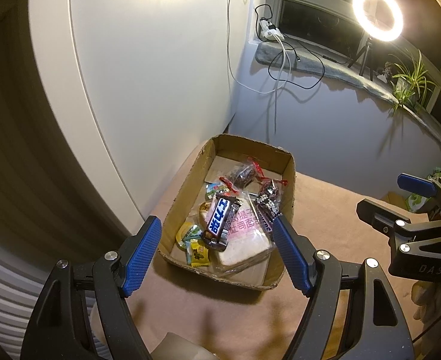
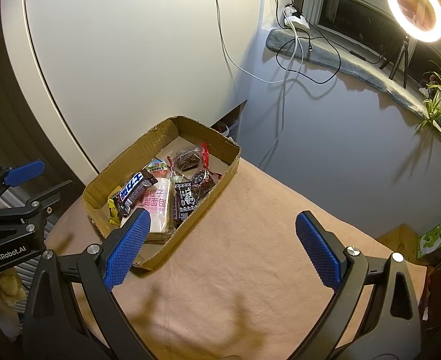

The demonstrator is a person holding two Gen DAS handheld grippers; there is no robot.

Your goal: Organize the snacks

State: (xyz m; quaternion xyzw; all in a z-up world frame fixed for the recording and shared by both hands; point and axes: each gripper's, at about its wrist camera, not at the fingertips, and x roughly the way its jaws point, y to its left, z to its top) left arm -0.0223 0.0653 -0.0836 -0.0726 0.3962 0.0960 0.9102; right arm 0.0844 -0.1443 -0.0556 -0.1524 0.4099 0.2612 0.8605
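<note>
A shallow cardboard box [image 1: 182,192] [image 2: 220,190] sits on a tan cloth-covered table. It holds several snacks: a brown chocolate bar [image 1: 219,222] [image 2: 133,192] lying on a bagged bread slice [image 1: 247,244] [image 2: 160,207], small yellow and green packets [image 1: 197,251], a black packet [image 2: 185,199] and clear red-trimmed packs [image 1: 244,172] [image 2: 187,159]. My left gripper [image 1: 217,234] is open and empty, raised over the box's near end. My right gripper [image 2: 220,225] is open and empty above the cloth, right of the box. Each gripper shows at the edge of the other's view.
A white cabinet [image 1: 148,69] stands behind the box on the left. A window ledge [image 2: 340,57] carries cables, a lit ring light [image 1: 377,12] [image 2: 416,7] on a tripod and a plant [image 1: 409,81]. A green carton [image 2: 436,235] sits at the table's right edge.
</note>
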